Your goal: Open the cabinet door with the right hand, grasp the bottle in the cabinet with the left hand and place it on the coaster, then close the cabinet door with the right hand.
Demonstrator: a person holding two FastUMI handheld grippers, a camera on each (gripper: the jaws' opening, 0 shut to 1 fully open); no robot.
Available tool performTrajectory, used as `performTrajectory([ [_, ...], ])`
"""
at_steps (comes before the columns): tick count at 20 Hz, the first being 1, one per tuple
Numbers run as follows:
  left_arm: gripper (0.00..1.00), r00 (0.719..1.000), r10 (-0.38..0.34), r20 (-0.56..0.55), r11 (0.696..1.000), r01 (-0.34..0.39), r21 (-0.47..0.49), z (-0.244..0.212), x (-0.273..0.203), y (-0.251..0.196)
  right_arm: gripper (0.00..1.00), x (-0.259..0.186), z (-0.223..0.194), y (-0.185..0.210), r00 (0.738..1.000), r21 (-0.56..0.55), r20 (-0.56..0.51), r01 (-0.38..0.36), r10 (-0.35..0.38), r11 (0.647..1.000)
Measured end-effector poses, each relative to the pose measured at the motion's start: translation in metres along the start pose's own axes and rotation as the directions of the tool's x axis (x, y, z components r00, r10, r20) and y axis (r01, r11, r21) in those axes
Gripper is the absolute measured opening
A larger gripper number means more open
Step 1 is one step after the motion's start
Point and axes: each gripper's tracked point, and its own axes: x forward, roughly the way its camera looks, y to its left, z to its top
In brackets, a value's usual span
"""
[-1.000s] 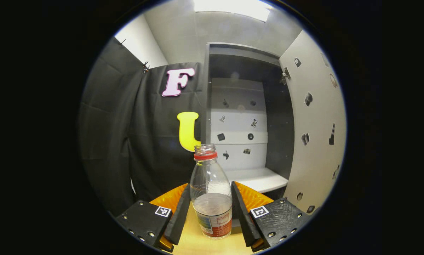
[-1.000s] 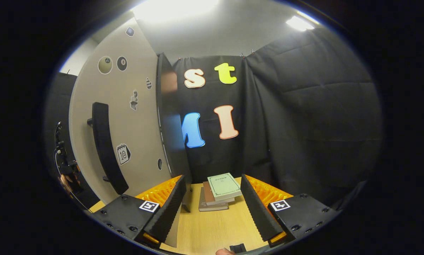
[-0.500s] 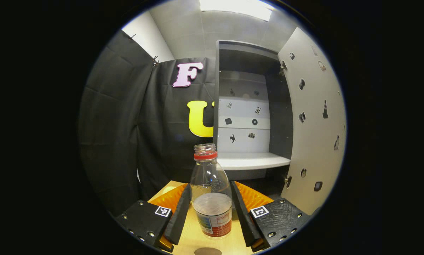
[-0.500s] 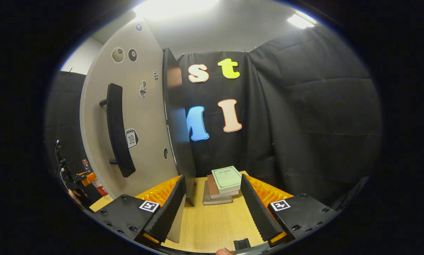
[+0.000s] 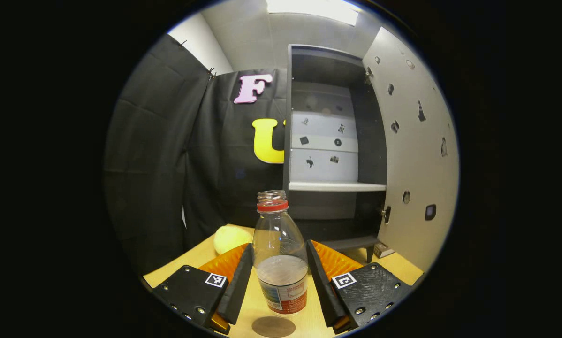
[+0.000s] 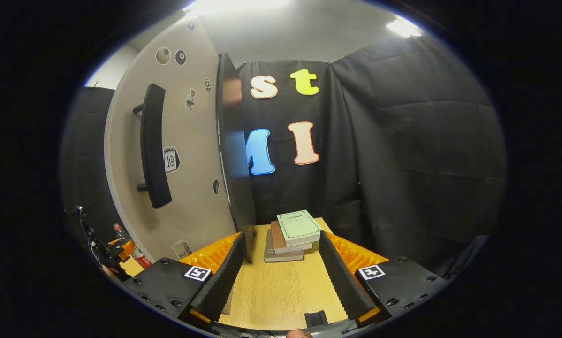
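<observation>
Left tool gripping clear, uncapped bottle (red-ringed neck, seemingly part-full).

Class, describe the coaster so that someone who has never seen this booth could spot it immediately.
Start at the open cabinet and come forward over the wooden table. The coaster is the flat dark round disc just beneath the bottle; the yellow ball nearby is bulging and pale.

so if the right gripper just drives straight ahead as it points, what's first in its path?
Probably the stack of books on the table, dead ahead of the open right gripper. The open cabinet door sits left of that line; depth is uncertain.
</observation>
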Motion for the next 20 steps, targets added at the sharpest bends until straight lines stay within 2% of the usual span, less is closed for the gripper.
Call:
performTrajectory([
  [10,0.64,0.996,0.061,-0.063,0.998,-0.059,0.031,-0.069,-0.007,0.014,0.98,0.006,-0.02,0.0,0.999,-0.023,-0.046,-0.015,0.014,1.0],
  [14,0.62,0.993,0.083,-0.082,0.996,-0.081,0.023,-0.083,-0.007,0.015,0.98,0.007,-0.023,-0.002,0.998,-0.028,-0.052,-0.021,0.02,0.999],
  [20,0.65,0.989,0.11,-0.095,0.994,-0.107,0.038,-0.097,-0.008,0.013,0.98,0.012,-0.022,-0.005,0.998,-0.019,-0.049,-0.03,0.029,0.999],
])
